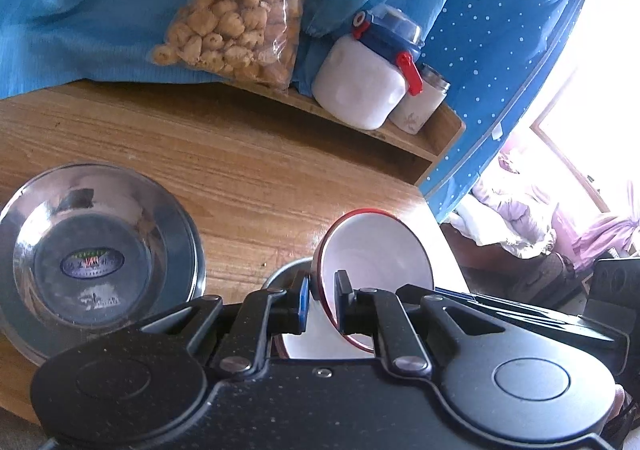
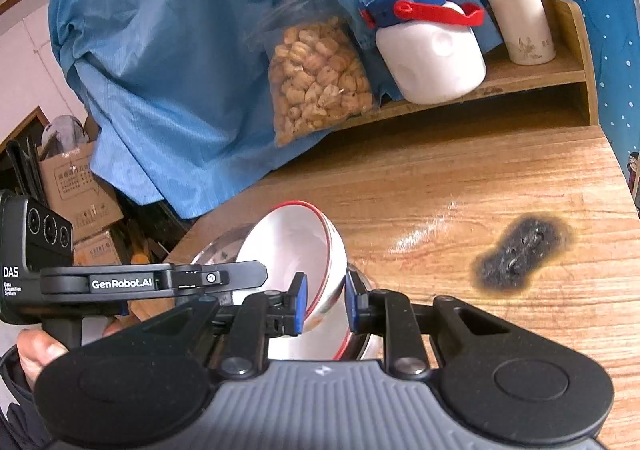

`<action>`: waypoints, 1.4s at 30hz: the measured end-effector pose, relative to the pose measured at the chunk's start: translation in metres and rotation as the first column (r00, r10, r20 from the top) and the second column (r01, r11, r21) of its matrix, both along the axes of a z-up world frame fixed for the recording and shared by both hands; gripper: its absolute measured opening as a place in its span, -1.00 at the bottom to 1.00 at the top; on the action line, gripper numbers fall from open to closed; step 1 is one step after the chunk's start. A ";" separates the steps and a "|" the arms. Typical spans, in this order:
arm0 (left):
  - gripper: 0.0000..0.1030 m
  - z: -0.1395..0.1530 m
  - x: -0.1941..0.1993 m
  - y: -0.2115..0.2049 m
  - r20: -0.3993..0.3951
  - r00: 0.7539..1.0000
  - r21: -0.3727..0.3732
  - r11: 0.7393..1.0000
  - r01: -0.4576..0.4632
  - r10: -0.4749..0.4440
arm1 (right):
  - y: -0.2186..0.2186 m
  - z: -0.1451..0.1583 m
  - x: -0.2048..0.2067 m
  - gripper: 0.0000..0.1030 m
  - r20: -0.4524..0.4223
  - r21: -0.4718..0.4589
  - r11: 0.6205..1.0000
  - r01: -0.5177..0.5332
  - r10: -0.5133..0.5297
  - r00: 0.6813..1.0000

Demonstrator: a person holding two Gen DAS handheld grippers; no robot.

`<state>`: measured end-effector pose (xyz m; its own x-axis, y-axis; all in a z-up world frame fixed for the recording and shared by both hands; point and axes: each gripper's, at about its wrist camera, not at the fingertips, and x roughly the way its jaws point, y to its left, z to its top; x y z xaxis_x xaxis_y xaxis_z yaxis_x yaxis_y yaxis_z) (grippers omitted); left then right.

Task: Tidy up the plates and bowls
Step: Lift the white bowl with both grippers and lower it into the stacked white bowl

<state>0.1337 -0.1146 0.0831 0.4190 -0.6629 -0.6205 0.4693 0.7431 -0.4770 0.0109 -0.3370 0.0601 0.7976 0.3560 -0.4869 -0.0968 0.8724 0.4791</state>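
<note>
Gripping a white bowl (image 1: 376, 250) with a red rim, both tools at once: left gripper (image 1: 322, 300) clenching one side of the rim, right gripper (image 2: 326, 304) clenching the opposite side, pads pinching the thin wall inside and out. Tilting steeply over a steel dish (image 2: 216, 250) at the table (image 2: 460, 186) edge, mouth turned sideways. Likely handling as glazed ceramic: stiff, fairly light, slick under rubber pads, prone to chipping if dropped or knocked on metal; holding low on the wall rather than on the lip probably being safer. Resting apart on the wood, a steel plate (image 1: 92, 258) carrying an oval sticker, lettering too blurred to read. Showing clearly on the left tool: "GenRobot.AI", "DAS", "Data Acquisition System".
</note>
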 end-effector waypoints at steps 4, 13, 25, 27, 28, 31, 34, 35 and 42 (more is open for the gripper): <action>-0.76 -0.001 -0.004 0.002 0.000 1.000 0.010 1.000 0.017 -0.017 | 0.004 -0.002 -0.003 -0.53 -0.015 -0.012 1.000 -0.009 0.009 1.000; -0.73 -0.004 -0.010 0.006 0.004 0.999 0.042 0.999 0.034 -0.034 | 0.013 -0.005 -0.007 -0.53 -0.034 -0.032 0.999 -0.021 0.020 0.999; -0.72 -0.007 -0.014 0.005 0.023 0.998 0.081 0.995 0.051 -0.053 | 0.016 -0.008 -0.008 -0.53 -0.054 -0.039 0.999 -0.036 0.034 0.998; -0.69 -0.007 -0.014 0.005 0.030 0.998 0.086 0.995 0.053 -0.056 | 0.017 -0.008 -0.008 -0.53 -0.055 -0.043 0.998 -0.038 0.036 0.998; -0.69 -0.007 -0.014 0.005 0.031 0.998 0.089 0.995 0.052 -0.055 | 0.017 -0.007 -0.007 -0.53 -0.055 -0.044 0.998 -0.040 0.038 0.998; -0.69 -0.008 -0.014 0.004 0.029 0.998 0.095 0.994 0.055 -0.058 | 0.018 -0.007 -0.006 -0.53 -0.057 -0.046 0.998 -0.043 0.041 0.998; -0.69 -0.009 -0.013 0.004 0.027 0.998 0.102 0.993 0.060 -0.063 | 0.017 -0.006 -0.006 -0.53 -0.059 -0.046 0.998 -0.045 0.042 0.997; -0.69 -0.009 -0.013 0.003 0.027 0.998 0.104 0.993 0.060 -0.064 | 0.017 -0.006 -0.006 -0.53 -0.061 -0.048 0.998 -0.044 0.042 0.997; -0.69 -0.009 -0.013 0.005 0.031 0.997 0.117 0.991 0.062 -0.066 | 0.025 -0.002 -0.004 -0.53 -0.073 -0.100 0.994 -0.052 0.045 0.996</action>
<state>0.1208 -0.1099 0.0742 0.4004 -0.6135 -0.6806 0.5328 0.7602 -0.3718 0.0074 -0.3116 0.0582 0.7428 0.3388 -0.5775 -0.1091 0.9122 0.3948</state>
